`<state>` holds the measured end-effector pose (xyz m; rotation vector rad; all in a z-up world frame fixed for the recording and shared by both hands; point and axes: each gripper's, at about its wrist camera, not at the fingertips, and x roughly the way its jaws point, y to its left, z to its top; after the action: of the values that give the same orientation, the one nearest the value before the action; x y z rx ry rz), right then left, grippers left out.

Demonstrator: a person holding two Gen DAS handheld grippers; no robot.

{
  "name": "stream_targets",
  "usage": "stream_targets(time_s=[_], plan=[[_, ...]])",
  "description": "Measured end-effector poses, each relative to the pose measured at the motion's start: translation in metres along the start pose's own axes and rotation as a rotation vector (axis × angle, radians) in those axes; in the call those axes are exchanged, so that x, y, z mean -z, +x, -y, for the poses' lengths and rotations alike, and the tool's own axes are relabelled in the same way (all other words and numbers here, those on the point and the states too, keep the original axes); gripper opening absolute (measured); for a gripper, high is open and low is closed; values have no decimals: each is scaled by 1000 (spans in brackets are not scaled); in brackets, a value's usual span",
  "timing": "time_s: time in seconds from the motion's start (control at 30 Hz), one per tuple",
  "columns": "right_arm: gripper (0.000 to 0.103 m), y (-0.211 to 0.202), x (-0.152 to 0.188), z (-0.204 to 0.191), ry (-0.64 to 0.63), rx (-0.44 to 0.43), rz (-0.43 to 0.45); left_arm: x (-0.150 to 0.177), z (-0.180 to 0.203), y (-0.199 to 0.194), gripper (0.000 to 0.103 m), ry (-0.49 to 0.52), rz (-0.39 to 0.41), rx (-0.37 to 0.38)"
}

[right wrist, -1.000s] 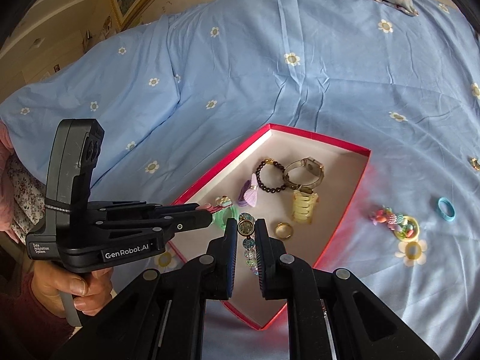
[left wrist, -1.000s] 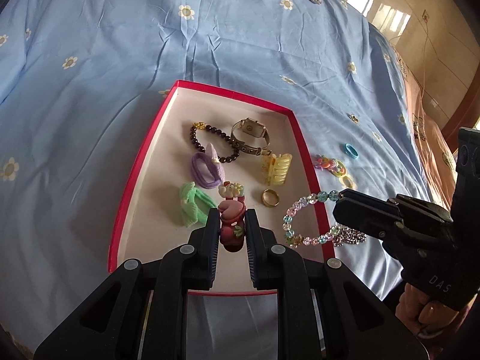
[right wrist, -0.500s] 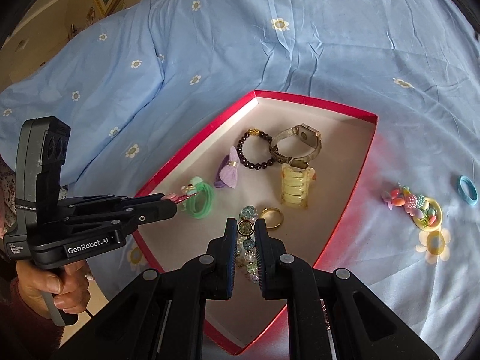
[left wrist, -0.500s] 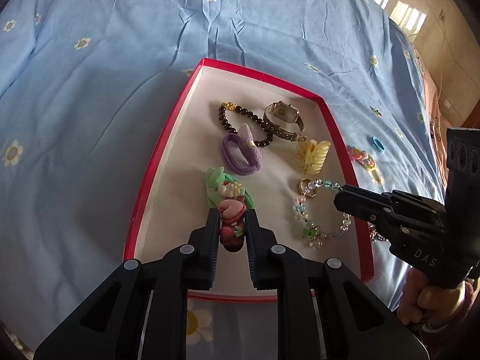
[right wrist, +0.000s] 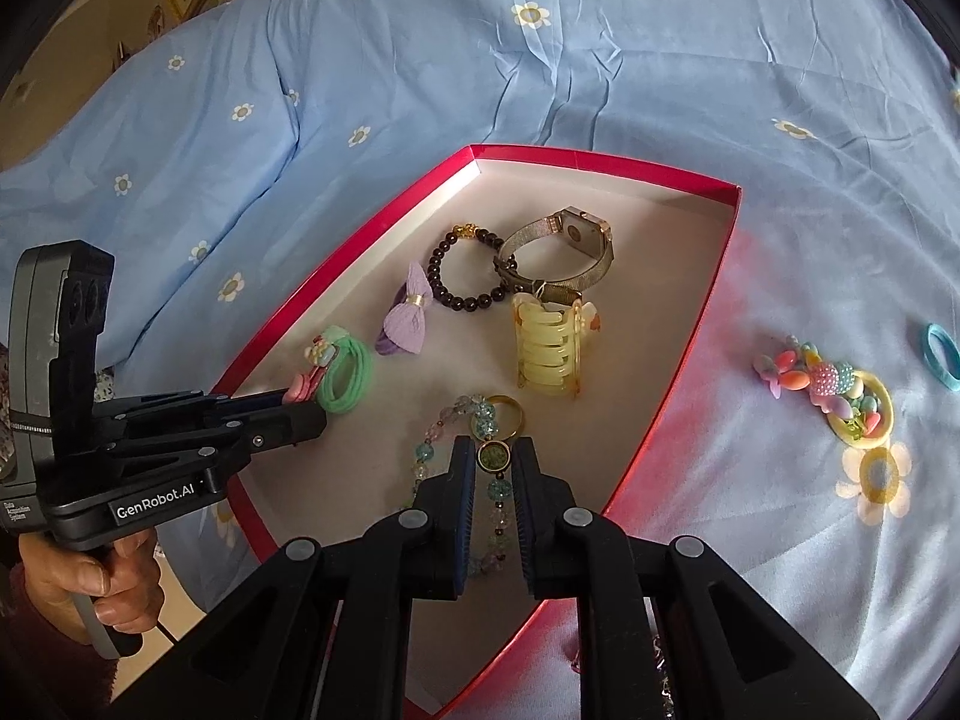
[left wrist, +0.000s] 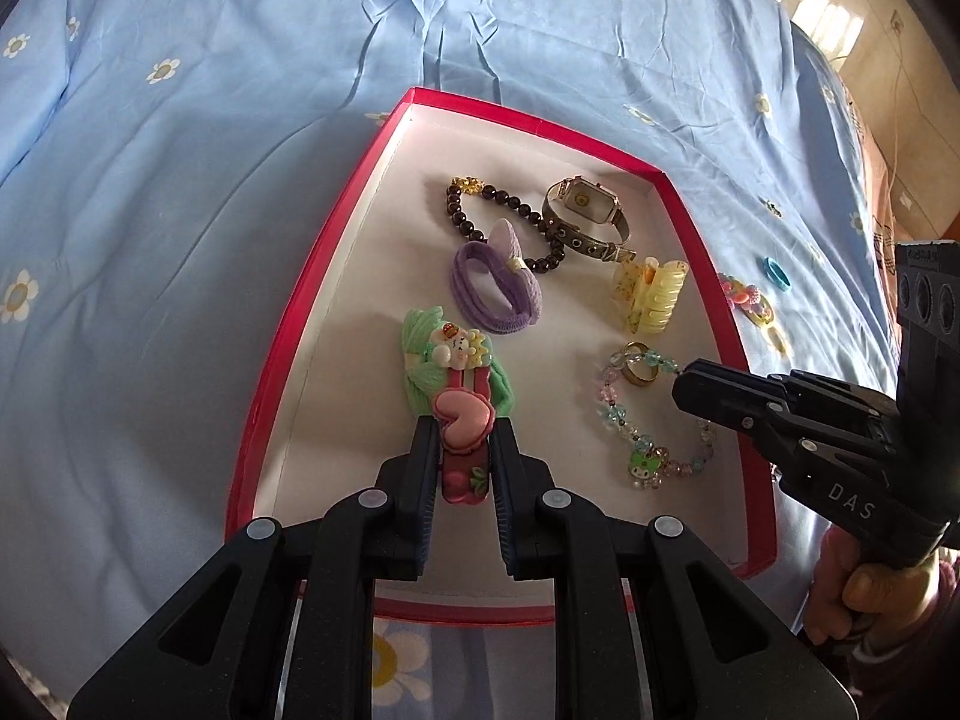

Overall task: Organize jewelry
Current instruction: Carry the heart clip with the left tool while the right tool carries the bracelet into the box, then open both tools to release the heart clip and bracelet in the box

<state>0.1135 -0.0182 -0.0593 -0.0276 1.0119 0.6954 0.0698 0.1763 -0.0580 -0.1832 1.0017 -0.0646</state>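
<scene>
With both pieces lowered into the red tray (left wrist: 282, 360), the left gripper (left wrist: 462, 450) clamps the heart clip (left wrist: 461, 420) and the right gripper (right wrist: 493, 474), jaws just easing apart, barely holds the beaded bracelet (left wrist: 624, 420); next, release both.

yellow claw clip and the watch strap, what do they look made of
Yellow claw clip: likely translucent glossy plastic, since light passes through its teeth. Watch: the strap looks like fine woven metal mesh with a dull gold sheen, though a metallic-look fabric can't be ruled out.
</scene>
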Motion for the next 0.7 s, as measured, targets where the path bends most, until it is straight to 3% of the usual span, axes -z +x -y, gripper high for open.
stream_targets(time_s=[0.37,0.43,0.53,0.63,0.7], plan=[[24,-16,0,2,26,-28,39,0,2,-13,37,-25,25,-3],[24,-27,-1,1,26,-28,68,1,4,-18,54,-42,37,3],[31,-45,0,4,37,-15,120,2,9,-23,70,-60,52,9],[34,-63,3,11,58,8,166,5,16,-26,82,-89,72,19],[39,-74,7,18,70,29,189,7,21,-29,83,-114,96,38]])
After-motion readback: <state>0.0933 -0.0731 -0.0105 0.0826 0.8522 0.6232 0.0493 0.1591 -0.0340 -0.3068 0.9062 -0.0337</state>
